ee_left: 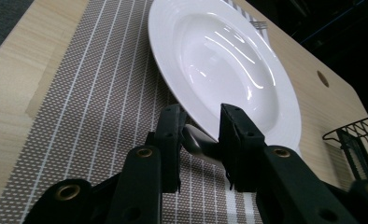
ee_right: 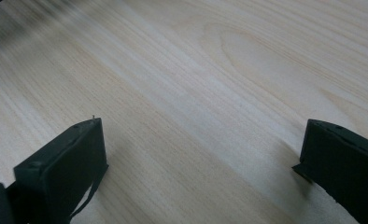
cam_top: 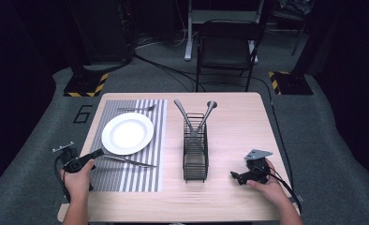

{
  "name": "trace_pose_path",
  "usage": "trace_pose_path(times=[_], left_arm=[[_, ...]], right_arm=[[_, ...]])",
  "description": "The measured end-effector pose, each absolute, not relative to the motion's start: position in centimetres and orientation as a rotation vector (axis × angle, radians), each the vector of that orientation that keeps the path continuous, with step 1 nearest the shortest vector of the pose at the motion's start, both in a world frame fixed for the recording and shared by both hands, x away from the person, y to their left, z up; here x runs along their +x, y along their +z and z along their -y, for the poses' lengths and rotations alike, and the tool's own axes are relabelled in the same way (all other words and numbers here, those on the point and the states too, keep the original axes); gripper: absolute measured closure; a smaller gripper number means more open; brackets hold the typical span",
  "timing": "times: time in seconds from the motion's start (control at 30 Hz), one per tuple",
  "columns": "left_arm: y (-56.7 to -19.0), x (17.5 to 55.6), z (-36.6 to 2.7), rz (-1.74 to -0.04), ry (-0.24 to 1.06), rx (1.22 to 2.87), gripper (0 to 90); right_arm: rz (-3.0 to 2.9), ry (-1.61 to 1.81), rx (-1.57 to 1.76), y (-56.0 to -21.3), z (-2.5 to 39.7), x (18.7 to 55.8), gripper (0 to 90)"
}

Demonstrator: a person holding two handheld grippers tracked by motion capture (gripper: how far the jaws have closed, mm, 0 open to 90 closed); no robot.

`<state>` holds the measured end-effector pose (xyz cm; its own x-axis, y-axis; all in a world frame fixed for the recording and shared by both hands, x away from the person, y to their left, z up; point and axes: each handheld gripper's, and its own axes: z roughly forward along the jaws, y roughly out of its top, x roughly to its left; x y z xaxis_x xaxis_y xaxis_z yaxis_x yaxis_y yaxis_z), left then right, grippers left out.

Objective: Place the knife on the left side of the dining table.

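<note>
Wood: pale, grained table (cam_top: 239,122), rectangular, on grey carpet in a dark room with a black chair (cam_top: 225,44) behind it.
Mat: woven, striped placemat (cam_top: 145,180) at the table's left.
Plate: round, glossy white plate (cam_top: 127,133) on the mat.
Knife: slim metal knife (cam_top: 129,161), just in front of the plate.
Left gripper (ee_left: 198,140): jaws closed on the knife's handle.
Right gripper (ee_right: 203,154): jaws wide apart, holding nothing, over bare wood.
Basket: black wire basket (cam_top: 195,154) holding two utensils.
</note>
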<state>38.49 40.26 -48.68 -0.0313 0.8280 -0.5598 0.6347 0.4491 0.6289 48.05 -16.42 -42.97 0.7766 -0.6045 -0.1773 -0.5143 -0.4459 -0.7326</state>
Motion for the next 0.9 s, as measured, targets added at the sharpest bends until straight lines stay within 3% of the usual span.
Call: trace_pose_path(times=[0.9], left_arm=[[-51.1, 38.9, -40.9, -1.816, 0.220, 1.296, 66.6]], right_arm=[[-0.830, -0.137, -2.136, -43.0, 16.4, 48.1, 0.0]])
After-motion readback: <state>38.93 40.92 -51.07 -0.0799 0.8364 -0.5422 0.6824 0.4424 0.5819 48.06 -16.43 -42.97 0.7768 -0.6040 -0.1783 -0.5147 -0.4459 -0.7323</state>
